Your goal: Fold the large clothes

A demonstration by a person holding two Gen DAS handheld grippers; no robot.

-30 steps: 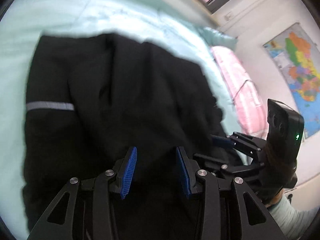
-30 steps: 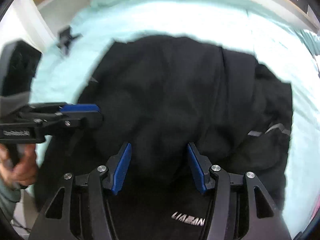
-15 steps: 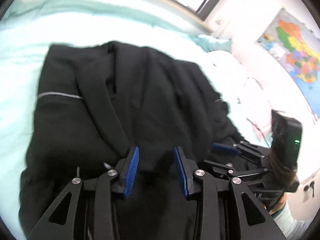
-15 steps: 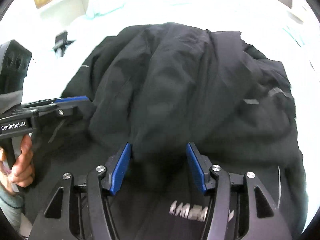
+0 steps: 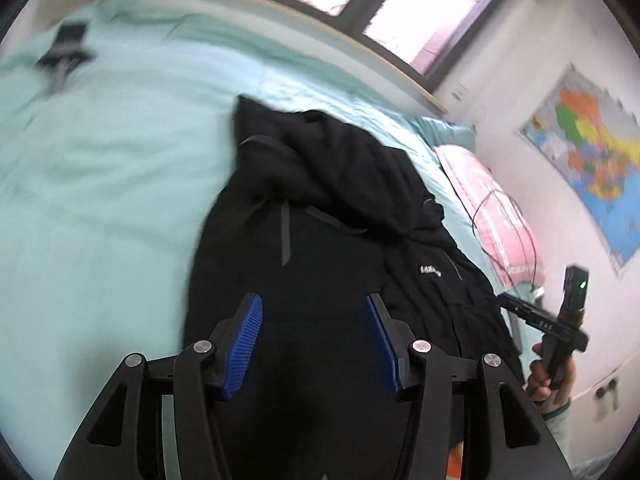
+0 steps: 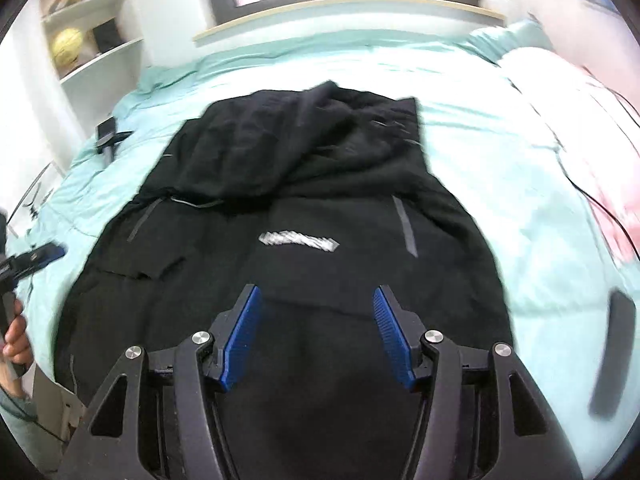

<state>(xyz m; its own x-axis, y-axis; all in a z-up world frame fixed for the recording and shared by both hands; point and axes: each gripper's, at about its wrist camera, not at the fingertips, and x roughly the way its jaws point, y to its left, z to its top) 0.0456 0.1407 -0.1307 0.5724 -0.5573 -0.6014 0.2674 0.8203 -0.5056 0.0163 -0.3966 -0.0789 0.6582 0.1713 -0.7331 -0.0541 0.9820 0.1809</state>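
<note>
A large black jacket (image 6: 304,208) with grey strips and a white logo lies spread on the mint-green bed (image 6: 480,128); its far part is folded over in a rumpled layer. It also shows in the left wrist view (image 5: 328,248). My left gripper (image 5: 314,340) is open and empty above the jacket's near part. My right gripper (image 6: 316,332) is open and empty above the near hem. The right gripper shows at the right edge of the left wrist view (image 5: 536,316); the left gripper shows at the left edge of the right wrist view (image 6: 36,258).
A pink pillow (image 5: 492,208) with a black cable lies on the bed's right side. A small dark object (image 6: 107,136) lies on the sheet at far left. A white shelf (image 6: 88,40) with a yellow ball stands behind, a window above, a map (image 5: 592,160) on the wall.
Both grippers have opened wider and pulled back up from the jacket. The jacket now lies let go on the bed, its far part folded over.
</note>
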